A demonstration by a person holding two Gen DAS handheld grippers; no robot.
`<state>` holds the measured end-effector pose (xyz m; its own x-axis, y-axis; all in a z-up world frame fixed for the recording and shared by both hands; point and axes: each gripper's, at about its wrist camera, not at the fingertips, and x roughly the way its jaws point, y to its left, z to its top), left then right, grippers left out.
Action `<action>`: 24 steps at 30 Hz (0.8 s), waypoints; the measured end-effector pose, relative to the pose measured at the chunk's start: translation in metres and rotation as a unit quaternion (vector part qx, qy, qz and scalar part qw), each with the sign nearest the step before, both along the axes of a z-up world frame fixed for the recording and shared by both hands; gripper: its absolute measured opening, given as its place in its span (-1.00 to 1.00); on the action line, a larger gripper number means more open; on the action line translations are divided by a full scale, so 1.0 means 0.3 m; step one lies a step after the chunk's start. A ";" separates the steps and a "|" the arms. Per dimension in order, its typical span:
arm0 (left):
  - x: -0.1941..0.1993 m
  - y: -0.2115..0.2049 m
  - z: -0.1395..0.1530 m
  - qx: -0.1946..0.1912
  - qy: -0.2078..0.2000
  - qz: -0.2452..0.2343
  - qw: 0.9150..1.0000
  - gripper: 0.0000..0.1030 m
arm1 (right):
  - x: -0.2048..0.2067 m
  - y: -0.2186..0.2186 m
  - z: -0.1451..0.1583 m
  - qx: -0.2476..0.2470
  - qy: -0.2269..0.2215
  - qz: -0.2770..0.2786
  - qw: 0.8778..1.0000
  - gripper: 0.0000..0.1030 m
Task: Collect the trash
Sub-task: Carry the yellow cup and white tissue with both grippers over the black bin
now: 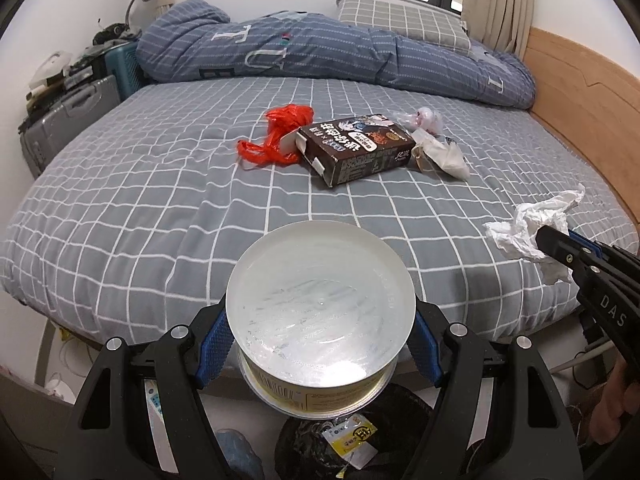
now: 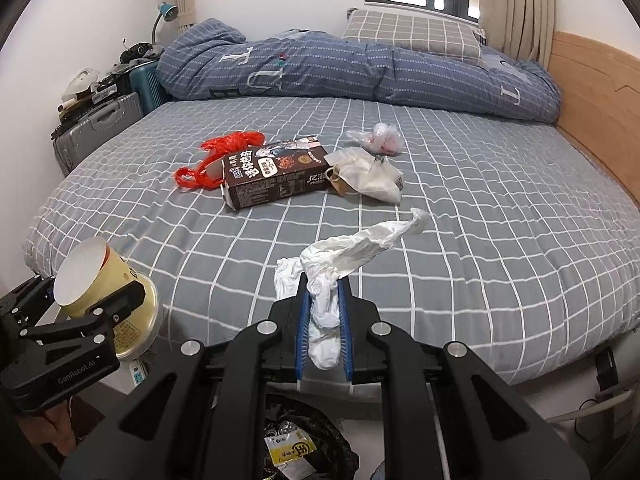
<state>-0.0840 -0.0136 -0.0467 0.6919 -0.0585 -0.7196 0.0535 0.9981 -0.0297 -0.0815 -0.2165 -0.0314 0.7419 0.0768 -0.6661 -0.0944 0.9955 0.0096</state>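
My left gripper point(image 1: 320, 344) is shut on an upturned yellow paper cup point(image 1: 320, 312), its white base facing the camera; the same cup point(image 2: 100, 292) shows at the left of the right wrist view. My right gripper point(image 2: 324, 320) is shut on a crumpled white tissue point(image 2: 344, 256), also seen at the right edge of the left wrist view as the tissue point(image 1: 528, 228). Both hover over the bed's near edge, above a black bin bag point(image 2: 304, 440) holding a yellow wrapper. On the bed lie a red plastic bag point(image 1: 276, 136), a brown carton point(image 1: 352, 148) and white wrappers point(image 1: 440, 152).
The grey checked bed point(image 1: 160, 216) has a rolled blue duvet point(image 1: 320, 52) and a pillow point(image 1: 404, 20) at the back, with a wooden headboard point(image 1: 580, 92) on the right. Suitcases point(image 1: 68, 116) and clutter stand at the left wall. Cables point(image 2: 592, 412) hang below the bed's right corner.
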 end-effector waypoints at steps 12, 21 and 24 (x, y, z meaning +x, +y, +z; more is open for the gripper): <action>-0.079 0.005 -0.008 -0.003 0.006 0.001 1.000 0.40 | -0.107 0.018 -0.020 0.007 0.015 0.005 1.000 -0.75; -0.136 0.009 -0.029 0.000 0.020 0.006 1.000 0.40 | -0.177 0.026 -0.023 0.020 0.025 0.012 0.999 -0.74; -0.159 0.010 -0.040 0.001 0.026 0.008 1.000 0.40 | -0.202 0.030 -0.026 0.020 0.027 0.014 0.999 -0.74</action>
